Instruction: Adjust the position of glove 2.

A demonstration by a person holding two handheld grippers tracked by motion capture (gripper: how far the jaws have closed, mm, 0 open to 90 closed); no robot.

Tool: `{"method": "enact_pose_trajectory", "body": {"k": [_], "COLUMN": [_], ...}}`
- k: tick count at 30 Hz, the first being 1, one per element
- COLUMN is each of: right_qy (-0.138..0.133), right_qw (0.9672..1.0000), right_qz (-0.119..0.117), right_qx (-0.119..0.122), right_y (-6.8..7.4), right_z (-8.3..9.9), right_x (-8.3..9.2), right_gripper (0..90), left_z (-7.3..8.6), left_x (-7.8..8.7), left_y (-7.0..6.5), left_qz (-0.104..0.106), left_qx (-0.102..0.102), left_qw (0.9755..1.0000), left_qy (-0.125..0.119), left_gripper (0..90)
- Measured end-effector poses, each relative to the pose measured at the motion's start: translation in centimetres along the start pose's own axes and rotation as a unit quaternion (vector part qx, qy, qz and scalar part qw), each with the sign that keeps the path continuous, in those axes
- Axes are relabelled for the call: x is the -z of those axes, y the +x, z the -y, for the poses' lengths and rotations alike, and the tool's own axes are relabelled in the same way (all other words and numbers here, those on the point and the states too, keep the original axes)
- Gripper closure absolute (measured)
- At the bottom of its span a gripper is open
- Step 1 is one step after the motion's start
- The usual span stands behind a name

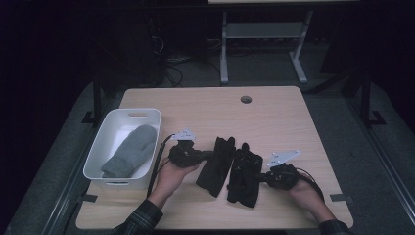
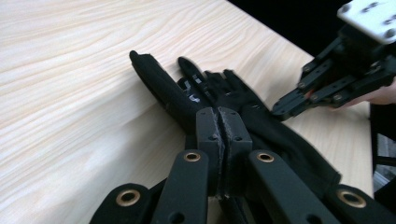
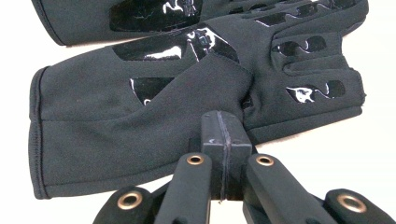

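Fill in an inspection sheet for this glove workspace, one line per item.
Surface: light wooden table, round hole near far edge.
Job's things: two black gloves side by side.
Clutter: white bin holding a grey mitten.
Grippers: left gripper shut at one glove's edge; right gripper shut at the other's.
Cables: one trails from each gripper.
Surroundings: dark floor, grey stand behind.

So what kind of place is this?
Probably a lab or workshop: a bare wooden table in a dark room, tangled cables on the floor behind, and a metal-framed bench beyond.
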State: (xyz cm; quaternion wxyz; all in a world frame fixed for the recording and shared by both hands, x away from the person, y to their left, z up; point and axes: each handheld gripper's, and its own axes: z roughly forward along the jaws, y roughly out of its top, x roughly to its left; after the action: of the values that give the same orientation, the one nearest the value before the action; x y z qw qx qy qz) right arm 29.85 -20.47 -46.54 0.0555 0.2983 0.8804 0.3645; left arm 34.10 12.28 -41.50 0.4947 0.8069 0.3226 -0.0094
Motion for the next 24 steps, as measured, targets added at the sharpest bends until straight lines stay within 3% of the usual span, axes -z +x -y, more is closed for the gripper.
{"method": "enact_pose_trajectory", "body": {"k": [15,24], "right_qy": [0.000,-0.003], "right_qw": [0.9999,0.9998], "right_qz": [-0.009,-0.012], "right_qx": [0.012,0.012], "right_y": [0.0,0.2], "right_z": [-1.8,-2.5], "right_x": [-1.7,-2.5], "right_gripper": [90.0,90.0], "left_z": [-1.4,-1.5], "left_x": [-1.6,-4.0], "left_y": [-1.4,-2.5], "left_qz": [0.028,0.038], "left_qx": [-0.012,-0.030], "left_qw": [0.9995,0.9987], "left_qy": [-0.007,0.016], "left_gripper": [88.0,87.9]}}
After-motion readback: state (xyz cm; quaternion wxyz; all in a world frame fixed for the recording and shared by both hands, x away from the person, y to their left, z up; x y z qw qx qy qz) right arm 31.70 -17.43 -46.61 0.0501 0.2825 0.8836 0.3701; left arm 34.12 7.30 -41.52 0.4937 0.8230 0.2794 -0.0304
